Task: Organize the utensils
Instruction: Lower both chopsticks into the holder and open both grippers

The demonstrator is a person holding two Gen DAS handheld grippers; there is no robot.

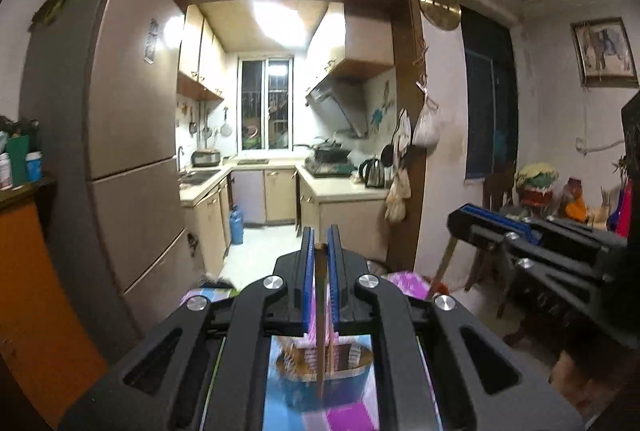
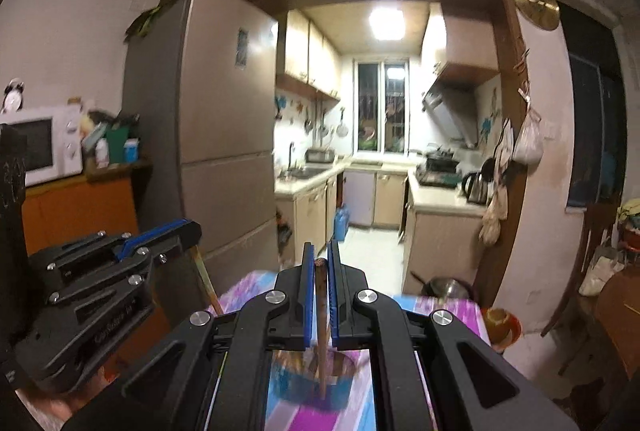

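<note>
Pinching a single wooden chopstick [image 1: 320,315] between its narrowed blue-padded fingers, the left gripper [image 1: 320,247] holds the stick upright, its lower end hanging over a blurred blue container [image 1: 320,383] directly below the jaws. That container stands on a tablecloth [image 1: 404,281] patterned in pink, purple and light blue. The right gripper [image 2: 320,259] is closed to the same narrow gap on a second chopstick [image 2: 321,327], also upright, with its tip dangling above the same blue container [image 2: 312,383] on the same cloth [image 2: 452,305]. Each tool shows in the other's camera: the right one sits to the right of the left gripper, the left one [image 2: 176,231] to the left of the right gripper, a length of its chopstick slanting down beneath its fingers. Just beyond the table's far right corner lies a metal pan [image 2: 444,287] on the floor. Farther ahead and to the left stands a tall beige refrigerator [image 1: 132,135], with a white microwave [image 2: 40,145] on an orange cabinet beside it. Straight ahead, well past both grippers, a doorway opens into a lit kitchen with a kettle [image 1: 374,173] on the counter and a window [image 1: 266,103] at the back.
</note>
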